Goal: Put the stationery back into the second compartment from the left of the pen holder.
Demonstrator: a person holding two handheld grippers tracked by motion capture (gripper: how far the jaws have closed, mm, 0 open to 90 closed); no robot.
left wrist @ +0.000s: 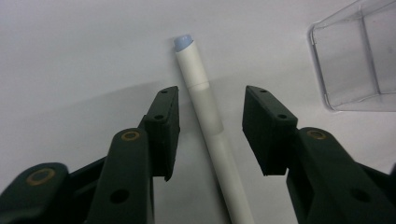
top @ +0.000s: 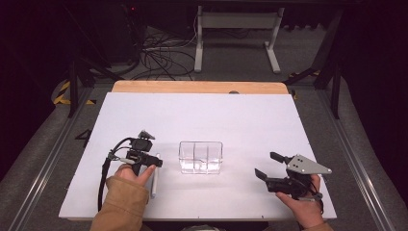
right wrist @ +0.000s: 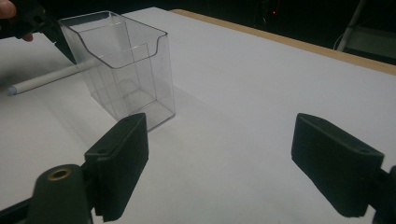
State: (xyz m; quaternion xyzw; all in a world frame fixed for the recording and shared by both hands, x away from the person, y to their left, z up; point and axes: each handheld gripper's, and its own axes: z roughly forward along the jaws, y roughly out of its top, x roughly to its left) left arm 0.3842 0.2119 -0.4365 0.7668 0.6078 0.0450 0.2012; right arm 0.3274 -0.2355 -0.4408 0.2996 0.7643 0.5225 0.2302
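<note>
A white pen (top: 154,185) with a pale blue end lies on the white table top (top: 202,115) at the front left. My left gripper (top: 148,164) points down over it. In the left gripper view the pen (left wrist: 205,116) lies between the two black pads (left wrist: 163,126) with a gap on each side, so my left gripper (left wrist: 212,91) is open. A clear plastic box (top: 200,157) with dividers stands upright at the middle, just right of the pen. My right gripper (top: 264,163) rests at the front right, open and empty (right wrist: 219,130), facing the box (right wrist: 126,70) and the pen (right wrist: 46,79) behind it.
A wooden strip (top: 197,86) runs along the far edge of the table top. Beyond it stand a white metal frame (top: 235,33) and loose cables (top: 163,57) on the floor. Bare white surface lies between the box and my right gripper.
</note>
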